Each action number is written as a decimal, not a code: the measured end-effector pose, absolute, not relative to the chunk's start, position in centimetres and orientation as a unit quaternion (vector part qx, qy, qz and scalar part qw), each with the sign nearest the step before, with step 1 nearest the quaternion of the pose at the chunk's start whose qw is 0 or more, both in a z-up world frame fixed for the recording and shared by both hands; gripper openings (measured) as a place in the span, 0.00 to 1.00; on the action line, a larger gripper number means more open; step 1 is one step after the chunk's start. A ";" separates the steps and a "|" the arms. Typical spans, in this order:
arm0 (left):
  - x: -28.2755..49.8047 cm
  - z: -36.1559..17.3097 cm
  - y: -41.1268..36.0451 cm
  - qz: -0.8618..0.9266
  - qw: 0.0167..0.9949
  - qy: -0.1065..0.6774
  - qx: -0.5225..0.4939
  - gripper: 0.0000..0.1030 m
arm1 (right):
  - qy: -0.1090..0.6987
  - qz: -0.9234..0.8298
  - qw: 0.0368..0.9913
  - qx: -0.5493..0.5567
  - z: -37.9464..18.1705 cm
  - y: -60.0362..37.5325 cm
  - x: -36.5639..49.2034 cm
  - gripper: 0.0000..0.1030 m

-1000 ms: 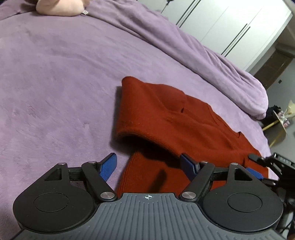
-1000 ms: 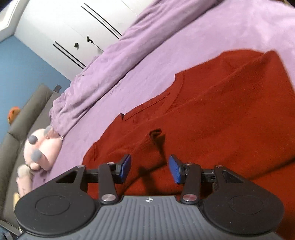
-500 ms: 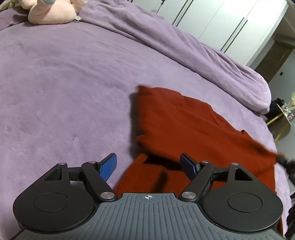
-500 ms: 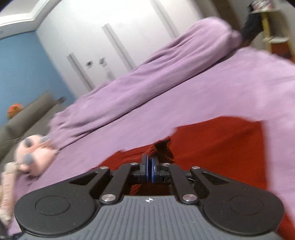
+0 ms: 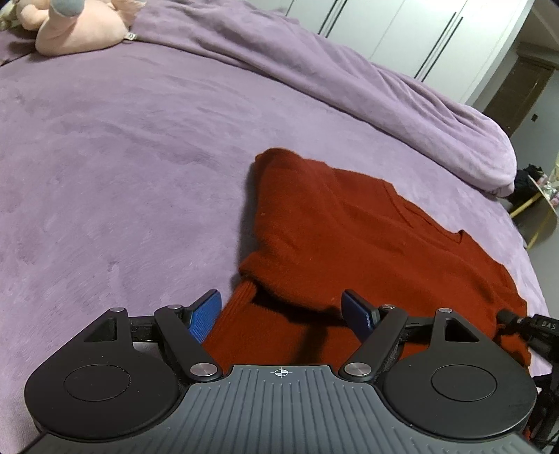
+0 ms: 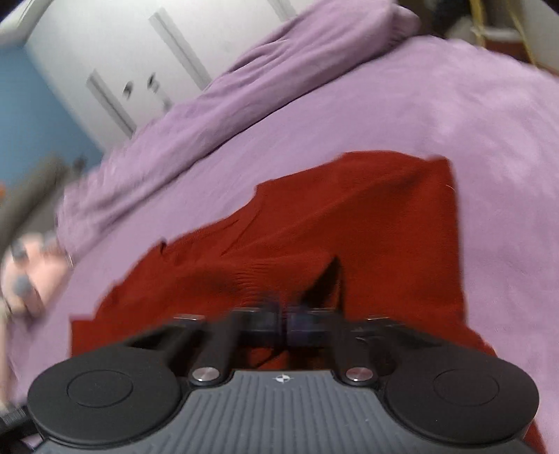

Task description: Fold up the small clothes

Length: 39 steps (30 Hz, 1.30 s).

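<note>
A dark red knit sweater point(image 5: 349, 237) lies partly folded on the purple bed cover point(image 5: 122, 146). Its ribbed cuff point(image 5: 241, 297) pokes out at the near edge. My left gripper point(image 5: 283, 314) is open and empty, hovering over that near edge. In the blurred right wrist view the sweater point(image 6: 349, 223) lies ahead, and my right gripper point(image 6: 283, 323) is shut on a ribbed fold of it. The right gripper also shows at the sweater's right edge in the left wrist view point(image 5: 513, 321).
A rolled purple duvet point(image 5: 349, 80) lies along the far side of the bed. A pink plush toy point(image 5: 77, 28) sits at the far left. White wardrobe doors point(image 5: 419, 31) stand behind. A yellow-legged stand point(image 5: 538, 202) is off the right edge.
My right gripper closed on a fold of the sweater and pulled it across, so the folded layer shifted right. The left gripper stayed open and rose slightly.
</note>
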<state>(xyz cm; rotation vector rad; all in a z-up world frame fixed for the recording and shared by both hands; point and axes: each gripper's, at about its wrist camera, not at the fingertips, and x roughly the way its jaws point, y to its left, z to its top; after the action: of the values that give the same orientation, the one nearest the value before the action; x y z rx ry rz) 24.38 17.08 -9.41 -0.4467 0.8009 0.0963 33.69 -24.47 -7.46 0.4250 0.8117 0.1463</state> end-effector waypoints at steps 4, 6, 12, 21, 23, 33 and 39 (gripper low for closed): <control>25.0 -9.3 16.6 0.048 0.899 0.387 -0.198 0.79 | 0.282 0.015 0.957 0.066 -3.8 -22.6 31.9 0.02; 25.4 -9.7 16.4 0.052 0.895 0.397 -0.194 0.79 | 0.272 -0.013 0.962 0.038 -3.7 -22.6 31.8 0.02; 25.3 -9.0 15.8 0.051 0.901 0.391 -0.178 0.79 | 0.309 -0.058 0.949 -0.029 -6.7 -23.6 32.4 0.00; 27.6 -6.9 12.0 0.011 0.914 0.379 -0.143 0.80 | 0.337 0.031 0.937 0.086 -5.7 -23.6 32.6 0.05; 29.2 -7.3 10.2 -0.006 0.916 0.380 -0.128 0.80 | 0.342 0.097 0.933 0.058 -6.0 -20.4 32.8 0.05; 34.8 -11.9 9.2 0.065 0.921 0.378 -0.064 0.93 | 0.341 -0.003 0.939 -0.050 -9.2 -21.4 36.7 0.00; 33.1 -10.8 10.1 0.071 0.914 0.387 -0.102 0.87 | 0.333 0.016 0.943 -0.016 -7.3 -23.2 35.0 0.11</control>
<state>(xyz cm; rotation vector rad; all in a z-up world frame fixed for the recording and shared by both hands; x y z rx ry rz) 33.08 10.11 -10.84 -0.2107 0.7966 0.1472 34.97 -23.23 -7.27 -0.0318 0.6786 0.0334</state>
